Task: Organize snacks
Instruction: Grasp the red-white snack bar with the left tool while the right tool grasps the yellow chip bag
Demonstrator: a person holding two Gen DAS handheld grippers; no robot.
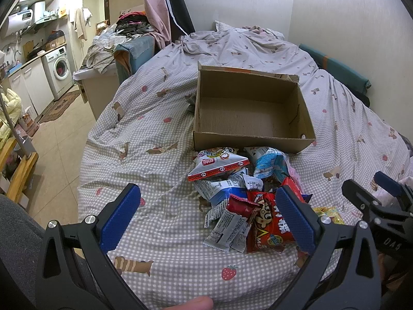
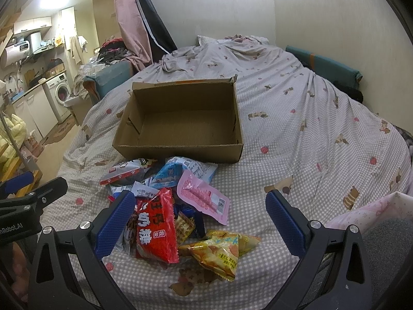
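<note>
Hovering low over the grey-and-white checked bedspread (image 1: 160, 155), the left gripper (image 1: 206, 217) has its blue ribbed pads (image 1: 118, 217) spread wide and grips nothing; the left pad hangs over bare cloth, while the right pad overlaps the edge of the snack pile in view, though contact cannot be confirmed. Between the pads lies the heap of snack packets (image 1: 240, 201): a white triangular packet with a red printed border (image 1: 219, 166) at the far left of the pile, a light blue crinkled packet (image 1: 271, 164) beside it, silver-white wrappers below, and a red foil packet with white characters (image 1: 268, 227) nearest the right pad. Just beyond the heap stands the open brown cardboard box (image 1: 247, 139), nothing visible inside it. The right gripper (image 2: 201, 217) is likewise fully released, fingers wide apart and holding nothing. Its left pad (image 2: 113, 224) overlaps the same red packet; its right pad is over bare bedspread. Between them lie a pink flat pouch (image 2: 204, 196) and a yellow-orange crinkled packet (image 2: 219, 253), the latter nearest the camera. All snacks remain on the bed in front of the box.
</note>
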